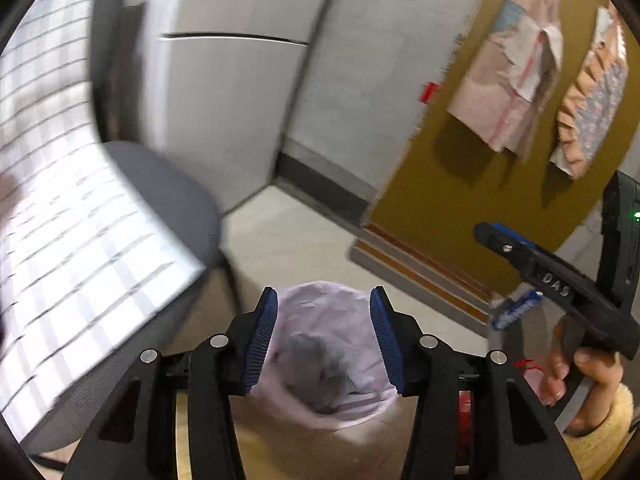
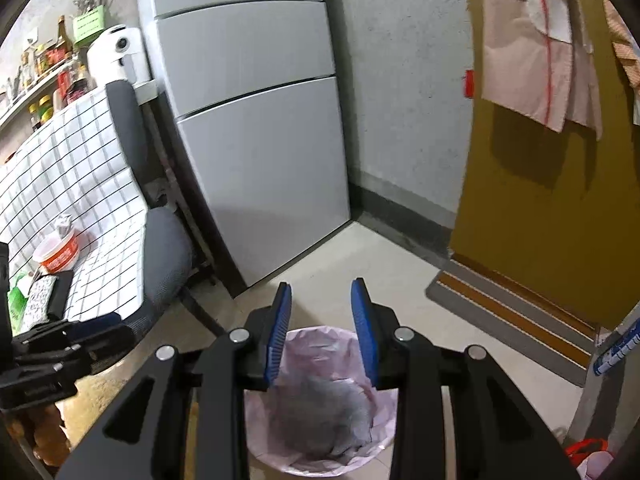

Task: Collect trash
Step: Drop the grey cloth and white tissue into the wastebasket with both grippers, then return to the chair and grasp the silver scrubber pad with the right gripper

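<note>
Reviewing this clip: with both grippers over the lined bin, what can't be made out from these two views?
- Left wrist view: the checked tablecloth is motion-blurred; anything on it is unreadable.
- Both views: the grey lump inside the trash bin cannot be identified, partly hidden by gripper bodies.
- Right wrist view: the blue-and-white wrapper is cut off by the lens edge, text illegible.
- Right wrist view: shelf bottles too small to read.
</note>
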{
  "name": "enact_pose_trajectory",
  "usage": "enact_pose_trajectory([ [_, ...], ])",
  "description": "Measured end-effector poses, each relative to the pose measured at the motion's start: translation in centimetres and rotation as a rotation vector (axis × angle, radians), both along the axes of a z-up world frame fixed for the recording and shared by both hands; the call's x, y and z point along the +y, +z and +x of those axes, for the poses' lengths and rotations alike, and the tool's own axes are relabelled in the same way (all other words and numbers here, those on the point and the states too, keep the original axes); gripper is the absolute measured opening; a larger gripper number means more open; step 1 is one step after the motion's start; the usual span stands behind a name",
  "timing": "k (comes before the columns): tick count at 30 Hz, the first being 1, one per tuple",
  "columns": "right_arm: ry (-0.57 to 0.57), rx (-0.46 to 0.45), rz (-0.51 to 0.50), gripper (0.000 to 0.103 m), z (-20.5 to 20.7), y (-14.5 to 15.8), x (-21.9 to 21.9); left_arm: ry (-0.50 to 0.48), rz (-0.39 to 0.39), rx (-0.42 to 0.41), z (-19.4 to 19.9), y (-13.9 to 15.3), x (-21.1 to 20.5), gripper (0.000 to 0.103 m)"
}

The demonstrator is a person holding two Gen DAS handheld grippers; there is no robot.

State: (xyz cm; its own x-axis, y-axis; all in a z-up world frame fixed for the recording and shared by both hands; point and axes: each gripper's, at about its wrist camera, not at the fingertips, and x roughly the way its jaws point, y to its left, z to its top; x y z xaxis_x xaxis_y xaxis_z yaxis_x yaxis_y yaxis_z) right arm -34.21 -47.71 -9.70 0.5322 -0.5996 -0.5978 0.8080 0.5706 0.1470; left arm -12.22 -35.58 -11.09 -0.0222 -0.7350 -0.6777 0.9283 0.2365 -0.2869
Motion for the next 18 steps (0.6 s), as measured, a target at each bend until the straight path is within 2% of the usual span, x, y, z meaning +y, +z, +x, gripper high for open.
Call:
enact_pose_trajectory([
  [4, 0.068, -0.008, 0.001, 0.031, 2.3, 0.0, 1.7, 0.135, 0.036, -0.090, 2.8, 0.1, 4.6, 0.050],
  [11, 0.266, -0.027, -0.010, 0.031, 8.5, 0.7, 5.6, 0.370, 0.081, -0.166, 6.8, -0.1, 14.3, 0.050],
  [18, 0.527, -0.002, -0.008, 0.032, 17.5, 1.3, 11.5, 0.646, 0.141, -0.169, 11.5, -0.7, 24.3, 0.050],
])
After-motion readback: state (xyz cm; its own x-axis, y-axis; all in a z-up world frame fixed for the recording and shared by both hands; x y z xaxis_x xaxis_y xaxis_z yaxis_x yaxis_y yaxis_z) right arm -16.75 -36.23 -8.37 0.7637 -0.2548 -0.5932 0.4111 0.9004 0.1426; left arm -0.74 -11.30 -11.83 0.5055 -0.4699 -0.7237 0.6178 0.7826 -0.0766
